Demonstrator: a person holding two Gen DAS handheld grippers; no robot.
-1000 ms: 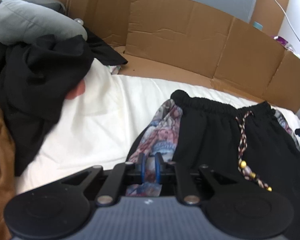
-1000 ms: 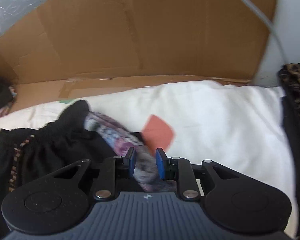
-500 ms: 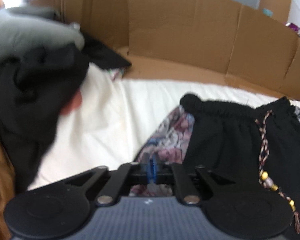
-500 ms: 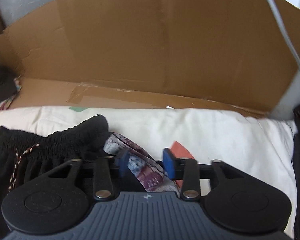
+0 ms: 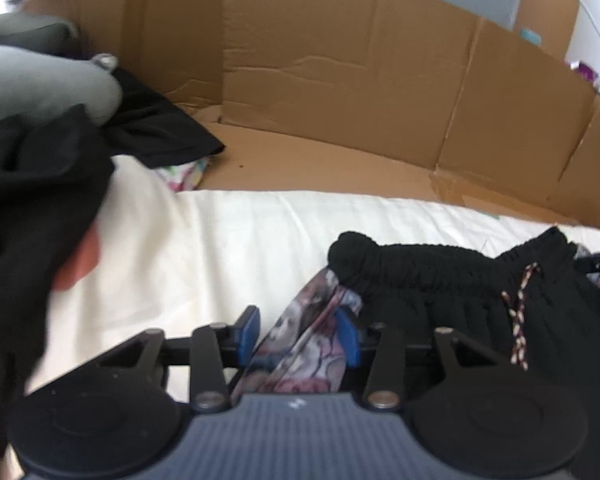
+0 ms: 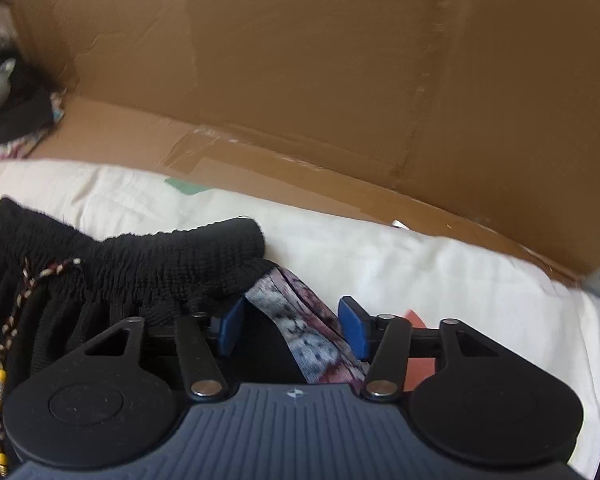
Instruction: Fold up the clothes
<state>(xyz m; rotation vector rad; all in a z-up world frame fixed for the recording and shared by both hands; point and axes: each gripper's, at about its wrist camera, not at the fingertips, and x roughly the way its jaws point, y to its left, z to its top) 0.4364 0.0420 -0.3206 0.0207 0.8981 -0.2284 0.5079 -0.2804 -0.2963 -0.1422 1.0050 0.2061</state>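
1. The left gripper [image 5: 298, 334] is wide open. Its two blue pads [image 5: 247, 334] sit far apart.
2. A flap of flowery cloth [image 5: 300, 344] runs up between those pads. It looks like it brushes the right pad, but nothing pinches it.
3. The flowery cloth is part of the black shorts [image 5: 480, 320]. The shorts lie on the white sheet [image 5: 220, 248], just right of the left gripper.
4. The puffy black waistband [image 5: 420, 266] faces the brown cardboard wall [image 5: 340, 80]. A braided cord [image 5: 518, 320] hangs down from it.
5. The right gripper [image 6: 292, 328] is wide open too, with its blue pads [image 6: 354, 328] far apart.
6. The flowery cloth [image 6: 308, 332] on this side of the black shorts [image 6: 100, 280] lies between these pads. The pads do not squeeze it. I cannot tell if it touches them.
7. In the right wrist view, the braided cord [image 6: 20, 308] has yellow beads near its end.
8. A pile of black and grey clothes [image 5: 40, 140] sits on the left of the white sheet, well apart from the shorts.
9. A small red patch [image 6: 418, 360] shows on the white sheet [image 6: 460, 280] by the right gripper.
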